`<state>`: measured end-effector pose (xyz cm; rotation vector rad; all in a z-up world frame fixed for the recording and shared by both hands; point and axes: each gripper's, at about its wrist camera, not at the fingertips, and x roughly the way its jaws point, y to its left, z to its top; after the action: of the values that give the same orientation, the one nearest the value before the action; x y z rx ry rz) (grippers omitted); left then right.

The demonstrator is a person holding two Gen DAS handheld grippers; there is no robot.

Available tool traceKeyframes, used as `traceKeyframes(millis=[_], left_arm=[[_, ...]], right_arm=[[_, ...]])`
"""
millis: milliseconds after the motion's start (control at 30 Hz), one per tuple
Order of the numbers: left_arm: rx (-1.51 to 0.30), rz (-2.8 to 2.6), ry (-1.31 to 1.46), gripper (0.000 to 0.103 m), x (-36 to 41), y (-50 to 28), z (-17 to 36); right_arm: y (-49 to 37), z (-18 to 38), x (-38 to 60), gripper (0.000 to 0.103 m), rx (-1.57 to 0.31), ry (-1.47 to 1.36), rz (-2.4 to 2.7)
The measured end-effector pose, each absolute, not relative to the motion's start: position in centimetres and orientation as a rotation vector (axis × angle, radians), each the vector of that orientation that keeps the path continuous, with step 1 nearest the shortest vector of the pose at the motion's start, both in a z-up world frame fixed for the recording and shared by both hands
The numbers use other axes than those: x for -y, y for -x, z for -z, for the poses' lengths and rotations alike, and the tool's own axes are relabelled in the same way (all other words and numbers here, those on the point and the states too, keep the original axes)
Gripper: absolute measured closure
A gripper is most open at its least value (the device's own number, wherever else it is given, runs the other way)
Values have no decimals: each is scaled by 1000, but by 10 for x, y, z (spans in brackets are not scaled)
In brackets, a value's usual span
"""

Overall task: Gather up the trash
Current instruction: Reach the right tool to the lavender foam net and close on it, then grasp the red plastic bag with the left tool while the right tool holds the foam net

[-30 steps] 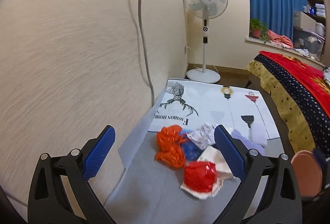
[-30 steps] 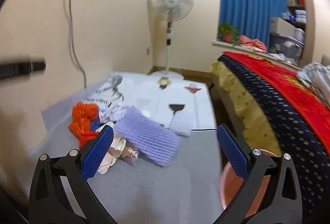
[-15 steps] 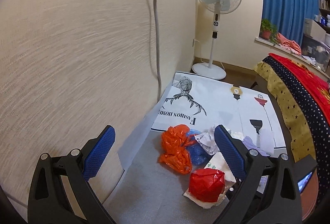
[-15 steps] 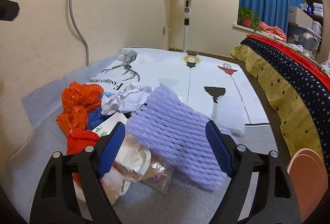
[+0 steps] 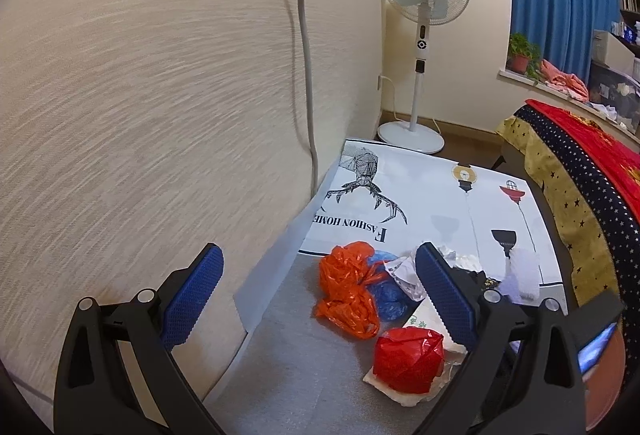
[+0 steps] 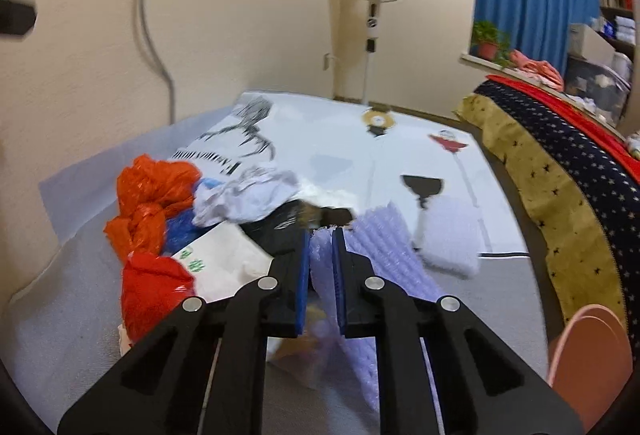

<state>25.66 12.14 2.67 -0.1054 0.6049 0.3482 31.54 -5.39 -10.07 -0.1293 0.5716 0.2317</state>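
Observation:
A trash pile lies on the grey floor mat: an orange plastic bag [image 5: 346, 287] [image 6: 148, 195], a red bag [image 5: 408, 359] [image 6: 154, 291], a blue bag [image 5: 386, 299], crumpled white paper [image 6: 248, 199] and a purple foam net [image 6: 384, 255]. My right gripper [image 6: 322, 235] is down in the pile. Its jaws are closing, and both blue pads pinch a fold of the purple foam net between them. My left gripper [image 5: 318, 251] hangs open above the pile's left side, nothing between its fingers.
A pink bin [image 6: 588, 355] [image 5: 604, 383] stands at the lower right. A white foam piece [image 6: 452, 239] lies on the printed floor sheet [image 5: 432, 203]. The wall with a cable [image 5: 308, 75] runs along the left, a standing fan [image 5: 424, 35] is behind, and a bed [image 6: 560, 163] is on the right.
My right gripper came down and forward into the pile, and its wide jaws closed onto the purple foam net. The left gripper drifted slightly, then held still and open.

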Motion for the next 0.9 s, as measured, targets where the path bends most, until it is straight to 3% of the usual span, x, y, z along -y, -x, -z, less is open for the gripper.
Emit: traceKeyframes(millis=[600, 900], left_arm=[[-543, -260, 170, 9, -108, -240, -24], [-592, -167, 155, 9, -59, -236, 16]], right_arm=[[-216, -42, 174, 92, -478, -14, -198], [-154, -48, 213, 92, -492, -11, -156]])
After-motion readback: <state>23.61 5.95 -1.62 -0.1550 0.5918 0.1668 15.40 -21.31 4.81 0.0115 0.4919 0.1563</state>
